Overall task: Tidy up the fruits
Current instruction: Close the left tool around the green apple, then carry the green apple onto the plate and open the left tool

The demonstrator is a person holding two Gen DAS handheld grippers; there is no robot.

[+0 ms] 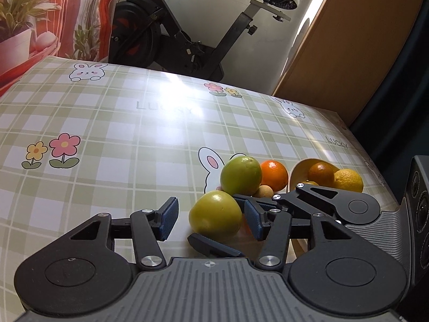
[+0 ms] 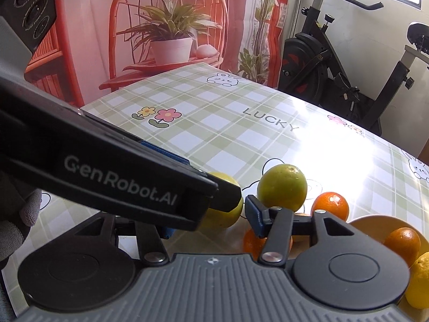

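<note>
The near yellow-green round fruit [image 1: 215, 214] sits on the green-checked, cartoon-printed surface [image 1: 107, 134], right between the blue-padded fingers of the left tool [image 1: 211, 218]. This tool is open wide and holds nothing. Its left pad stands clear of the fruit, while its right pad is just beside the skin, and I cannot tell if it touches.

The right tool [image 2: 210, 224] comes in from the right and brackets the same fruit crosswise. In the left wrist view, one of its fingers lies in front of the fruit and the other behind it. It is also open and empty. In its own view the black body of the left tool crosses over and hides its left finger.

So both tools are at the same fruit, and the left one is lined up squarely with it dead ahead. The fruit is nearly round, so it has no long axis to align with.

The pale beige bowl [image 1: 297, 166], which looks like the likely destination, lies ahead and to the right. It already holds a dark orange [image 1: 320, 173] and a yellow lemon [image 1: 347, 179]. A second green fruit [image 1: 241, 175] and a bright orange [image 1: 273, 175] stand between the near fruit and the bowl, so a carry would probably have to lift over them.
</note>
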